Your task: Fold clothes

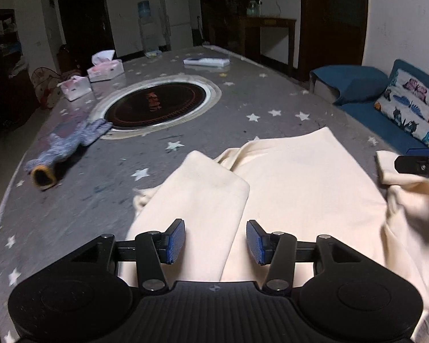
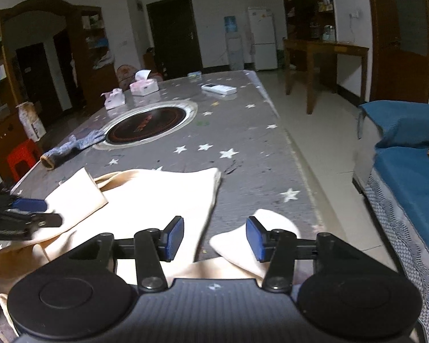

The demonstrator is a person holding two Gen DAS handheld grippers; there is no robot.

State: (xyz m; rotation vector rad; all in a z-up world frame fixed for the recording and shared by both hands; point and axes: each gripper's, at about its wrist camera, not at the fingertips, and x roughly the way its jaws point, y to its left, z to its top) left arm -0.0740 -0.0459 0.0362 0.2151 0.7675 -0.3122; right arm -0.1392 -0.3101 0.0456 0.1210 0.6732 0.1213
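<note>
Two open grippers (image 1: 215,241) (image 2: 214,238), one garment (image 1: 300,177).

A grey starred table (image 1: 214,131) bears a knit glove (image 1: 68,143), tissue boxes (image 1: 105,70) and a remote (image 2: 218,88).

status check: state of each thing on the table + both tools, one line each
left tool: open, holding nothing, over the folded-in sleeve
right tool: open, holding nothing, over the other sleeve
cream top: lying on the table, one sleeve folded in, rest rumpled
glove: limp, beside the burner
burner: dark, bare
tissue packs: open, tissue sticking out
table: covered with a star-print cloth
</note>
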